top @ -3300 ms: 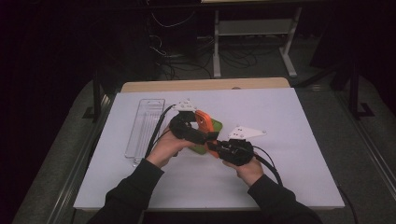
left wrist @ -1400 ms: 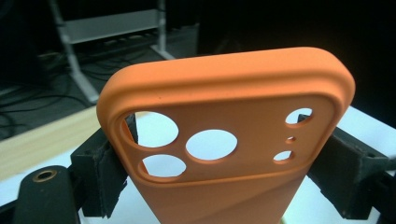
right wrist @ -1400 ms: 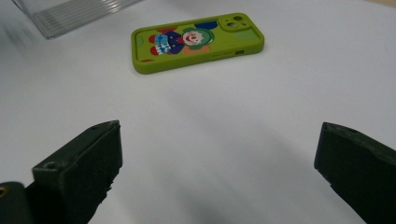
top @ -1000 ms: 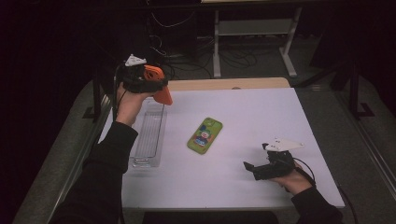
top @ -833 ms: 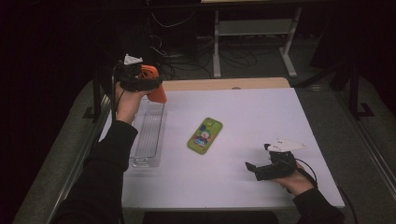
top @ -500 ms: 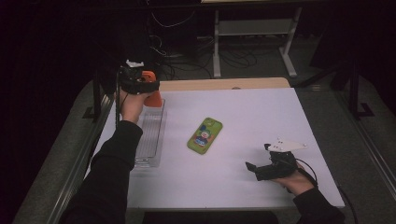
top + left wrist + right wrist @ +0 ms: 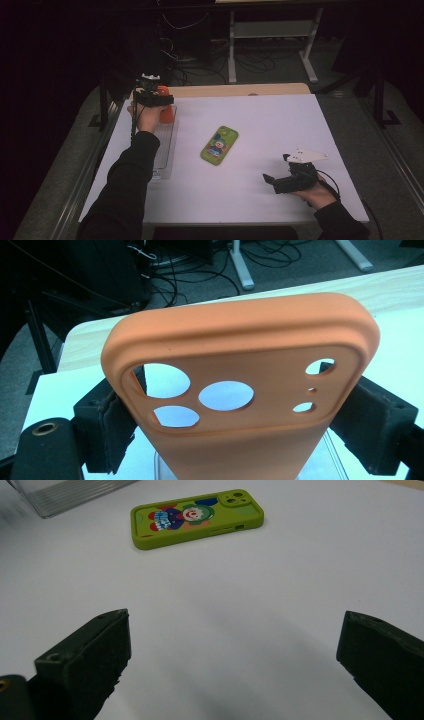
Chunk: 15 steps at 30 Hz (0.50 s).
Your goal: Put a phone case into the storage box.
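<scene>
My left gripper (image 7: 235,440) pinches the orange phone case (image 7: 240,385) by its long edges; it looks light, soft, bendy. My right gripper (image 7: 235,670) rests spread, empty.

This looks like a lab or recording studio: a white-topped table (image 7: 280,115) sits lit amid dark surroundings, with tangled cables (image 7: 200,60) on the floor at upper centre and a metal stand (image 7: 270,35) behind at the frame's top.
</scene>
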Tool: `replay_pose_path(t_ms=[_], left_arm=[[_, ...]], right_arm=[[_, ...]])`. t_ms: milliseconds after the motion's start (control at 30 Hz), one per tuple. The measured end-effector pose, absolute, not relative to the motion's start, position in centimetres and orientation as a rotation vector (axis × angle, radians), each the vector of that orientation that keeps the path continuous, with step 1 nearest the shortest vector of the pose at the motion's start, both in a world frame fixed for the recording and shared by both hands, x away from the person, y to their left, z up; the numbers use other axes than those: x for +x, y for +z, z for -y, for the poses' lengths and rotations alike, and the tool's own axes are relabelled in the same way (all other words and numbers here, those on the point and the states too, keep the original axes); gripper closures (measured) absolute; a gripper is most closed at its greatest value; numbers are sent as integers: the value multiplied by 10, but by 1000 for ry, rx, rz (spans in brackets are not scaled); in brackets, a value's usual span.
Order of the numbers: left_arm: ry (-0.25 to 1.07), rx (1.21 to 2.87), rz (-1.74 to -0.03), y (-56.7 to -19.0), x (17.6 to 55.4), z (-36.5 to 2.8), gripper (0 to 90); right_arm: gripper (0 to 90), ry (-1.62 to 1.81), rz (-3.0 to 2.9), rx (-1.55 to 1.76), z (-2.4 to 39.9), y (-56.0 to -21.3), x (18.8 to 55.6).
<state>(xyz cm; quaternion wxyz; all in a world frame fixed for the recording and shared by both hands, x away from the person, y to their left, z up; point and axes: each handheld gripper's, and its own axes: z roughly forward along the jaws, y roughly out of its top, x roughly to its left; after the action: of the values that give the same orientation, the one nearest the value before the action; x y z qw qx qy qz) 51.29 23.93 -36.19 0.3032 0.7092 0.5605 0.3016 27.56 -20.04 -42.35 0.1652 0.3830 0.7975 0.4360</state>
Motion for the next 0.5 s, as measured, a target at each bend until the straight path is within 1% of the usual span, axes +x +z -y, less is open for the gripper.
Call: replay_pose_path(t_ms=[367,500], left_arm=[[821,1886,-1516,-372,518,-236,124],[827,1887,-1507,-372,519,-235,104]], right_arm=[[1,1246,-2273,1092,201,-423,275],[1,1244,-2274,1088,201,-424,276]])
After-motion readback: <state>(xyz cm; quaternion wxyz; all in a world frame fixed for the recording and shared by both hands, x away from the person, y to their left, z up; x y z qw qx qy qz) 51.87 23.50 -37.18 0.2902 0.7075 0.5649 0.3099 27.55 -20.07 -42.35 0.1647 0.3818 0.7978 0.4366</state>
